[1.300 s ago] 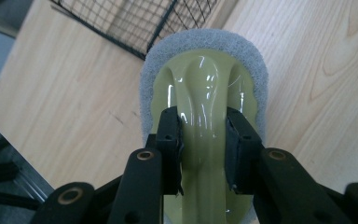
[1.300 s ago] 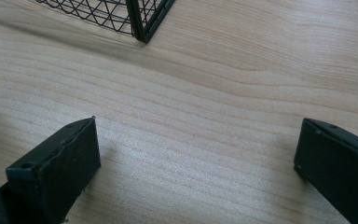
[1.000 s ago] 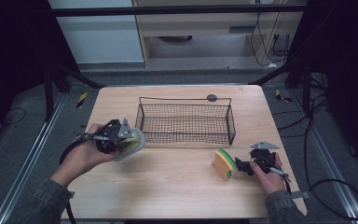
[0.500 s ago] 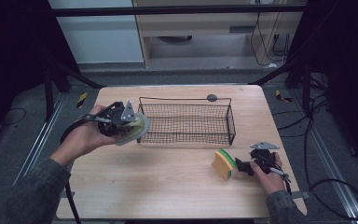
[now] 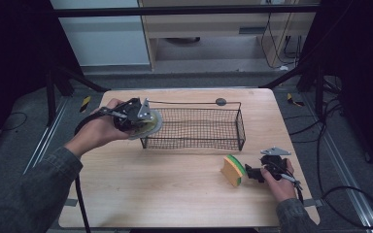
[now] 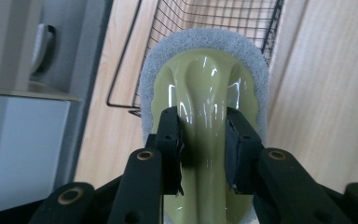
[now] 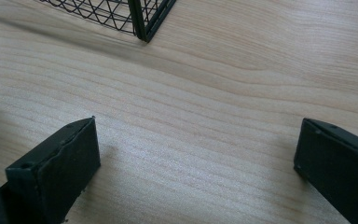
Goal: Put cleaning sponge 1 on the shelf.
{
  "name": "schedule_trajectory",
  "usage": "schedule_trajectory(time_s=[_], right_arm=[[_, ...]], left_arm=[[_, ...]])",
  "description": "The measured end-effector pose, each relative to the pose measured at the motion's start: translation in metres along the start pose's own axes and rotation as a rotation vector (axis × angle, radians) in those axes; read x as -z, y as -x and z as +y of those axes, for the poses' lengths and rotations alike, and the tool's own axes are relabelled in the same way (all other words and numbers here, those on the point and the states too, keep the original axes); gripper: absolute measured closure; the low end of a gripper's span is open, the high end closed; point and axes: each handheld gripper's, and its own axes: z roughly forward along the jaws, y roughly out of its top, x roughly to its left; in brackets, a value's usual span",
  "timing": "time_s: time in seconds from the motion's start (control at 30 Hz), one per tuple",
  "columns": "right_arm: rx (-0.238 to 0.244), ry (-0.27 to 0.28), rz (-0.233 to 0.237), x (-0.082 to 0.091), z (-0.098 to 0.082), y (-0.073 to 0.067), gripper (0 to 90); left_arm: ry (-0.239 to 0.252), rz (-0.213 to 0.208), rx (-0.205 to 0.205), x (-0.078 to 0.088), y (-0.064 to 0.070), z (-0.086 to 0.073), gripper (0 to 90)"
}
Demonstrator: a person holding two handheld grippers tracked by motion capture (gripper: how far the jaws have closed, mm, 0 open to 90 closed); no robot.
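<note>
**Scrubber held at the basket's left end, sponge beside the idle gripper**

The wooden table [image 5: 175, 194] fills the middle of the high view, a pale board with dark floor on every side; on its far half stands the black wire basket [image 5: 194, 127], long and low, its mesh walls upright and its near left corner showing again in the left gripper view [image 6: 121, 100]; one bottom corner of it also reaches into the top of the right gripper view [image 7: 144, 21].

The left gripper [image 5: 128, 116] is raised off the table at the basket's left end, carried in the person's left hand [image 5: 97, 133] with the sleeve trailing to the lower left; its jaws are pinched on the scrubber [image 6: 205, 93], gripping the glossy yellow-green handle ridge from both sides, the grey-white scouring pad ringing the handle's edge; in the high view the scrubber [image 5: 148, 127] overlaps the basket's left wall, though whether it touches the wire cannot be told.

The right gripper [image 5: 258, 173] rests low at the table's near right corner, in the right hand [image 5: 279, 182]; its jaws stand spread wide with bare wood between them; just to its left the yellow and green sponge [image 5: 233, 170] stands on edge on the table, near the jaw tips, well apart from the basket.
</note>
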Motion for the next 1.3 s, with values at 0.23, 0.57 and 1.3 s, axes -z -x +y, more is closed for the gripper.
schedule_trajectory(time_s=[0.23,0.57,1.3], right_arm=[[0.001,0.001,-0.002,0.000,0.000,0.000,0.6],[0.008,0.000,0.003,0.001,-0.001,0.000,0.6],[0.008,-0.001,0.004,0.001,-0.001,0.000,0.6]], left_arm=[[0.006,0.066,-0.032,-0.001,-0.006,0.018,70.2],[0.039,0.079,-0.064,-0.003,-0.009,0.027,70.1],[0.036,0.061,-0.109,-0.034,-0.016,0.043,70.1]])
